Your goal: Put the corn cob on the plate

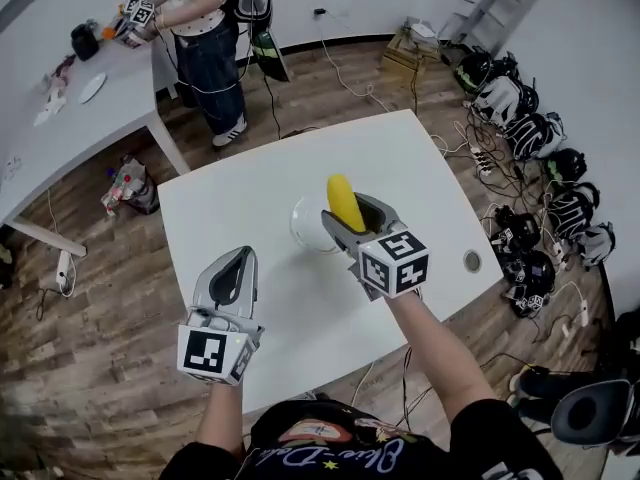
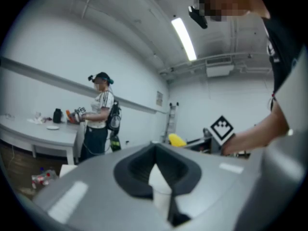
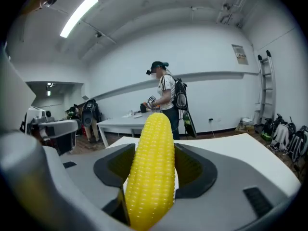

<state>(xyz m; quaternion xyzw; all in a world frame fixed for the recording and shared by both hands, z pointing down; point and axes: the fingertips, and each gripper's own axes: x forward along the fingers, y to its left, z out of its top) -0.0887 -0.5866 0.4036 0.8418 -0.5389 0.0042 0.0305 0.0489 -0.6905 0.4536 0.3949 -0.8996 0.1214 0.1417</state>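
A yellow corn cob (image 1: pixel 344 203) (image 3: pixel 152 170) stands upright in my right gripper (image 1: pixel 352 220) (image 3: pixel 153 177), whose jaws are shut on it. The gripper holds it in the air over the white plate (image 1: pixel 303 225), which lies near the middle of the white table (image 1: pixel 260 183) and is partly hidden by the gripper. My left gripper (image 1: pixel 231 276) (image 2: pixel 156 174) hovers over the table's near left part with its jaws shut and nothing between them. In the left gripper view the corn cob (image 2: pixel 177 139) shows small to the right.
A person (image 1: pixel 212 28) stands working at a second white table (image 1: pixel 60 118) at the far left. Backpacks and helmets (image 1: pixel 530 168) line the floor at the right. A small round grommet (image 1: pixel 472 261) sits near the table's right edge. A cardboard box (image 1: pixel 405 58) stands behind.
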